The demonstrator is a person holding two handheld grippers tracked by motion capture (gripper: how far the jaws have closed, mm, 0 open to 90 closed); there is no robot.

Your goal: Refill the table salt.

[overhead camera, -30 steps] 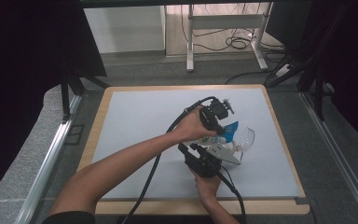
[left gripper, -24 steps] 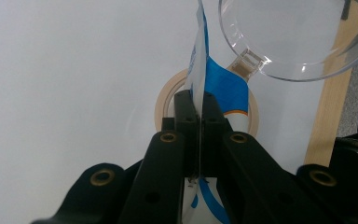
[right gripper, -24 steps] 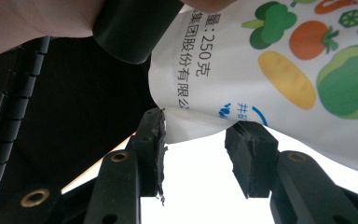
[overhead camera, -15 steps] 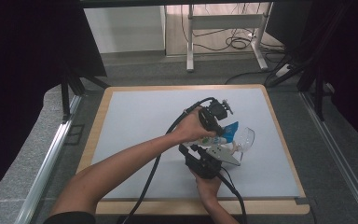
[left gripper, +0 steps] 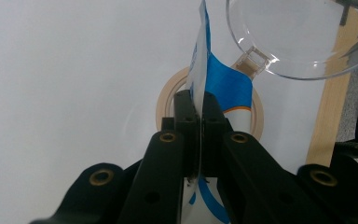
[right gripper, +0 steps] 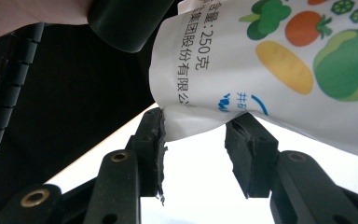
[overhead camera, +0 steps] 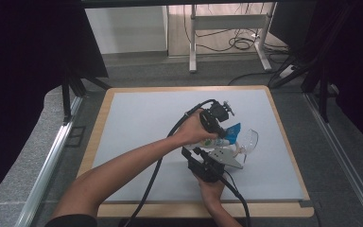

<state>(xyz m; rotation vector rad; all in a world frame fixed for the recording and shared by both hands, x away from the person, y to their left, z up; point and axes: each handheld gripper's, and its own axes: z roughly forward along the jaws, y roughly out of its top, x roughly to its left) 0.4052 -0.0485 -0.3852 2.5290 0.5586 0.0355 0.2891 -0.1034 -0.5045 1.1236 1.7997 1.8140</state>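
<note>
Blue-and-white pouch (left gripper: pixel 223 86) hung pinched edge-on in the left gripper (left gripper: pixel 196 116), over a tape ring (left gripper: pixel 168 100); the right gripper (right gripper: pixel 193 135) clasped its corner, a clear bowl (left gripper: pixel 298 37) just beyond.

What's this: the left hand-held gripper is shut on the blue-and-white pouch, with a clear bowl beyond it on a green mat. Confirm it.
Not quite: the mat is white, not green, as the left gripper view shows. The left hand-held gripper is shut on the blue-and-white pouch, with the clear bowl beyond.
</note>
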